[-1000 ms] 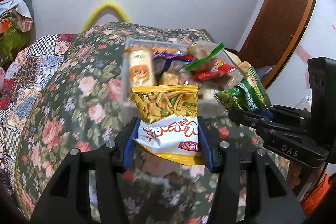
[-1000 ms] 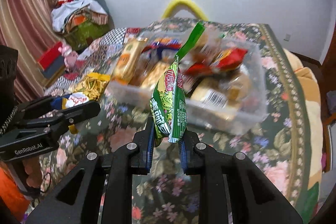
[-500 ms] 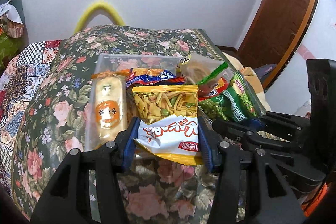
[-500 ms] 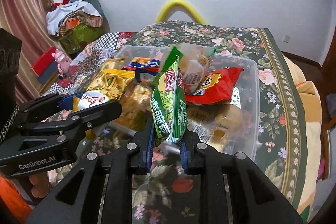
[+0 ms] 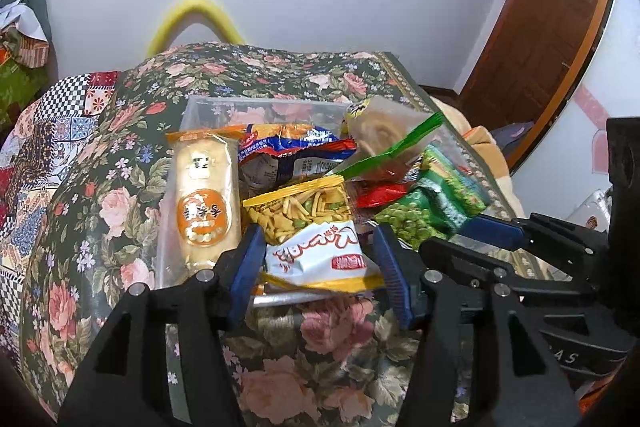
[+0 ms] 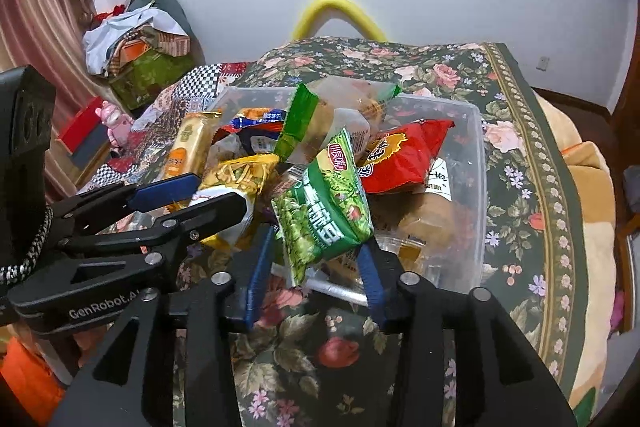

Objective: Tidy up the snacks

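We see a bed under a dark floral cover (image 6: pixel 516 163) filling most of both views, and on it sits a clear plastic bin (image 6: pixel 476 155) heaped with snack packets. Inside the bin a long rice-cracker pack (image 5: pixel 202 199) lies along the left wall, a blue wrapper (image 5: pixel 288 151) sits just beside it, and a red packet (image 6: pixel 400 159) rests toward the right. Our left gripper (image 5: pixel 318 259) sits at the bin's near edge with its jaws opening; the yellow-and-white snack bag (image 5: pixel 316 239) lies between the blue pads, a gap showing at the right pad, its lower edge over the bin's rim. Our right gripper (image 6: pixel 316 267) is just beside it, jaws also opening, and the green pea packet (image 6: pixel 324 211) is tilted between them, clear of both pads and leaning over the bin's contents. A yellow foam arch (image 6: pixel 340 13) stands behind the bed against the white wall.
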A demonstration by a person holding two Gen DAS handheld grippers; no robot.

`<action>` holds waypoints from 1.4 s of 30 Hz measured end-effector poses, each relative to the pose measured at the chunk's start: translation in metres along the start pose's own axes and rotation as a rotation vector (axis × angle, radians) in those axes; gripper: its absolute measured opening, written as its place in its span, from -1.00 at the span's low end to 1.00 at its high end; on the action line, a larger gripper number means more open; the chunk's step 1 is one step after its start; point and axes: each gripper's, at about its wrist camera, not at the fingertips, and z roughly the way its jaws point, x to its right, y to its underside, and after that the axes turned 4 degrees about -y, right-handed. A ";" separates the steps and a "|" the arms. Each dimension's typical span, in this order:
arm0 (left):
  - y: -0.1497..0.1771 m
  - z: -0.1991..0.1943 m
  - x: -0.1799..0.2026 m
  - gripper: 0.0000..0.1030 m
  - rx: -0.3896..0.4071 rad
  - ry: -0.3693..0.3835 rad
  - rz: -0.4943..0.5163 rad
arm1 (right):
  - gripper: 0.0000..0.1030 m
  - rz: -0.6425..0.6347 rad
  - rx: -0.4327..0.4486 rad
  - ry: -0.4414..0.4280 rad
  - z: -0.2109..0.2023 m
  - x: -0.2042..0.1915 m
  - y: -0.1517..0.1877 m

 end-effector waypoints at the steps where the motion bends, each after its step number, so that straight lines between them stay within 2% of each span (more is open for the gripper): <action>1: 0.001 -0.005 0.000 0.09 0.006 0.004 -0.002 | -0.09 -0.004 0.011 0.012 -0.004 -0.002 0.001; 2: 0.002 -0.011 0.001 0.09 0.013 0.008 -0.002 | -0.04 -0.010 0.022 0.021 -0.010 -0.004 0.001; 7: 0.003 -0.056 0.005 0.09 0.082 0.017 -0.002 | -0.03 -0.026 0.076 0.036 -0.041 -0.012 0.001; 16: 0.007 -0.178 0.018 0.10 0.306 0.020 -0.010 | -0.02 -0.068 0.281 0.062 -0.145 -0.041 -0.003; 19: 0.016 -0.215 0.027 0.10 0.379 0.008 -0.001 | 0.05 -0.081 0.347 0.066 -0.175 -0.054 0.004; 23: 0.033 -0.252 0.044 0.39 0.455 -0.040 0.043 | 0.30 -0.084 0.426 0.055 -0.211 -0.066 0.016; 25: 0.040 -0.263 0.049 0.48 0.480 -0.057 0.063 | 0.49 -0.086 0.451 0.053 -0.222 -0.070 0.022; 26: 0.044 -0.269 0.051 0.59 0.489 -0.065 0.068 | 0.59 -0.087 0.462 0.056 -0.226 -0.073 0.025; 30: 0.057 -0.287 0.057 0.79 0.525 -0.089 0.071 | 0.73 -0.093 0.484 0.068 -0.236 -0.079 0.036; 33: 0.064 -0.293 0.060 0.93 0.539 -0.100 0.076 | 0.99 -0.088 0.499 0.074 -0.243 -0.080 0.046; 42: 0.080 -0.308 0.070 0.99 0.559 -0.113 0.090 | 1.00 -0.100 0.528 0.089 -0.256 -0.090 0.062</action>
